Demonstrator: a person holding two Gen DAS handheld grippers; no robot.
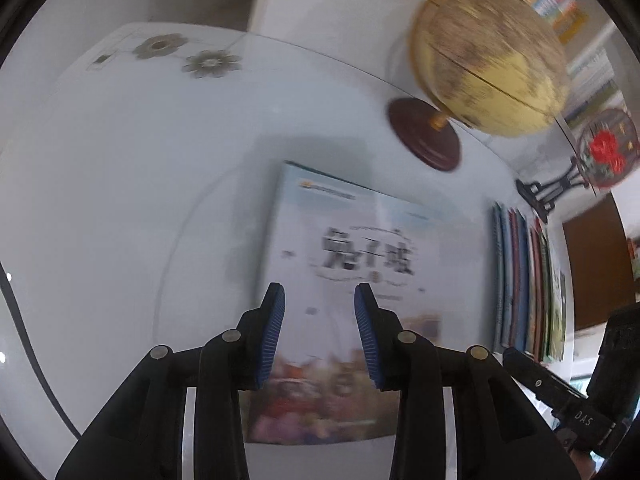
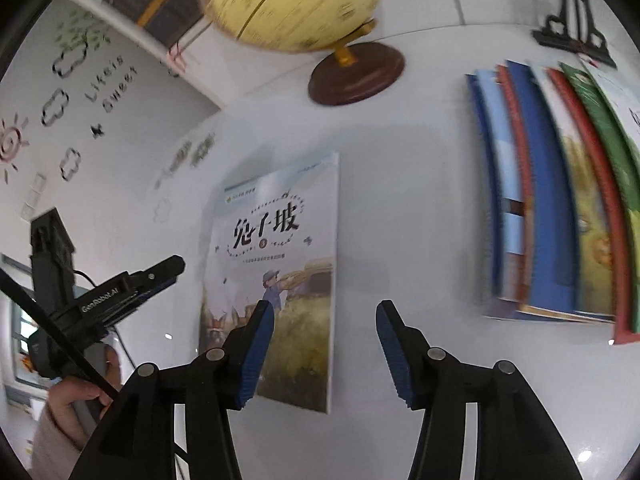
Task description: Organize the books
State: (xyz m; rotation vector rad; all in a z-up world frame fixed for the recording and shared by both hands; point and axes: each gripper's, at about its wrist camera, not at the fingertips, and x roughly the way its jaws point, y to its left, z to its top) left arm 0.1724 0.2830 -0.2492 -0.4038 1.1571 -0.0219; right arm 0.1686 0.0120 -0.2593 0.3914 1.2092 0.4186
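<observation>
One picture book [image 2: 276, 276] is lying flat, cover up, on the white table [image 2: 400, 208], apart from the others. Its pale cover is showing black Chinese title lettering above a painted scene of a figure in a field.

In the left wrist view the same book [image 1: 360, 280] is sitting directly ahead of and beneath the left gripper [image 1: 319, 304], whose blue-padded fingers are standing moderately apart with the cover showing between them; they are gripping nothing, and whether the tips are touching the cover cannot be told. In the right wrist view the right gripper [image 2: 325, 328] is hanging wide open and empty, its left finger overlapping the book's lower part and its right finger over bare table just beside the book's right edge.

Well to the right of the single book, a fanned row of books [image 2: 560, 200] is lying overlapped on the table, with blue, red and green edges showing; about six or seven can be made out, though blur is making an exact count uncertain. The left wrist view is showing the same row [image 1: 528, 280] edge-on.

Beyond the book, one yellow globe [image 2: 292, 0] is standing on a dark round wooden base [image 2: 356, 74]. One black ornate stand [image 1: 548, 192] is sitting near the far end of the row, holding a round plate with red decoration [image 1: 608, 152].
</observation>
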